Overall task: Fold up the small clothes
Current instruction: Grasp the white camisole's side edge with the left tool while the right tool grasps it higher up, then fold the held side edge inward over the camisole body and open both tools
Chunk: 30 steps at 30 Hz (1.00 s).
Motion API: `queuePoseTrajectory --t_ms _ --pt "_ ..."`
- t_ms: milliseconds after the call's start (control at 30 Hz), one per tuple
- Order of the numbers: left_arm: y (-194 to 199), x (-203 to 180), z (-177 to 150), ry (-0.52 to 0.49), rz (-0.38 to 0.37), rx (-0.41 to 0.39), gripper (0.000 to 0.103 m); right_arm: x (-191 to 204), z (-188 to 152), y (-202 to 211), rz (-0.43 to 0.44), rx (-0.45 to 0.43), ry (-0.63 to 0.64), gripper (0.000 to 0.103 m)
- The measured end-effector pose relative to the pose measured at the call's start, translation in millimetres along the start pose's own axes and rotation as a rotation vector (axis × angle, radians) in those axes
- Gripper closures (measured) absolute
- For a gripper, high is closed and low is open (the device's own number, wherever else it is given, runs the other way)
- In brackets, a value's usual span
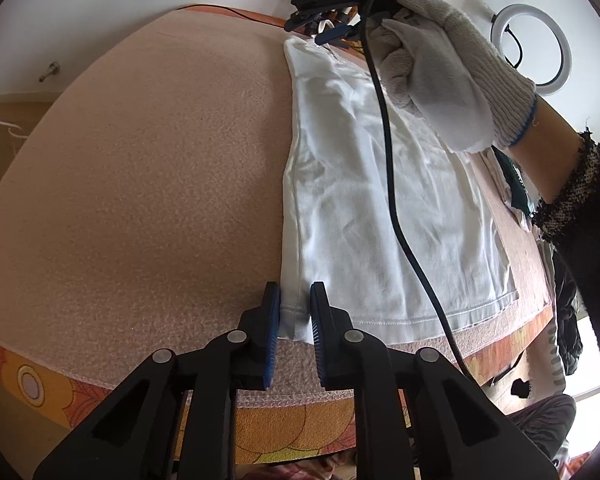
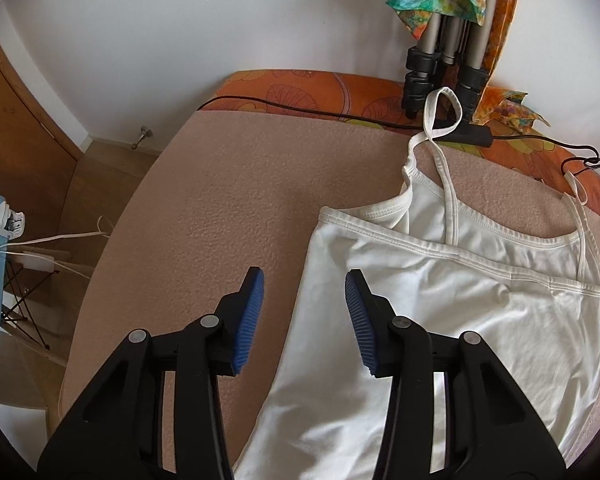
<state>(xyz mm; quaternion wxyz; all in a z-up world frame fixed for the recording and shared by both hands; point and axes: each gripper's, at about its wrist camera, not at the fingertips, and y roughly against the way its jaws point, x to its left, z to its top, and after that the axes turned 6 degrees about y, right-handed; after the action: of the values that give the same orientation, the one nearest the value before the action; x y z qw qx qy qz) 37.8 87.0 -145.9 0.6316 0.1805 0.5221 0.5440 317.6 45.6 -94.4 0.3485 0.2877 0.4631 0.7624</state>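
Observation:
A white strappy camisole (image 1: 380,200) lies flat on the pink blanket (image 1: 140,180), hem toward the near edge. My left gripper (image 1: 295,332) is open, its blue pads straddling the hem's left corner without closing on it. In the right wrist view the camisole (image 2: 440,320) shows its neckline and thin straps. My right gripper (image 2: 304,316) is open above the camisole's upper left side edge, holding nothing. The right gripper also shows in the left wrist view (image 1: 332,24), at the far end of the garment, held by a gloved hand (image 1: 440,64).
A black cable (image 1: 396,200) hangs from the right gripper across the camisole. A tripod (image 2: 444,60) and a power strip stand at the far table edge on the orange floral cloth (image 2: 300,88). Other clothes (image 1: 516,192) lie at the right. A ring light (image 1: 532,48) hangs on the wall.

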Motion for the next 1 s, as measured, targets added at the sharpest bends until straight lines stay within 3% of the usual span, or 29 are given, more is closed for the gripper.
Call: queuePoseTrajectory --t_ms 300,633,1000 --pt "1.6 -1.3 5.3 0.018 -0.055 -0.022 0.096 10.7 10.9 -37.3 -0.086 0.066 0.046 0.071" --pt "17.6 -17.0 4.7 -0.055 -0.083 -0.078 0.097 4.5 18.5 -50.4 -0.139 0.076 0.058 0.096" --pt "24.5 -48.3 2.1 -0.136 -0.114 -0.126 0.097 -25.3 17.0 -0.7 -0.062 -0.014 -0.002 0.099"
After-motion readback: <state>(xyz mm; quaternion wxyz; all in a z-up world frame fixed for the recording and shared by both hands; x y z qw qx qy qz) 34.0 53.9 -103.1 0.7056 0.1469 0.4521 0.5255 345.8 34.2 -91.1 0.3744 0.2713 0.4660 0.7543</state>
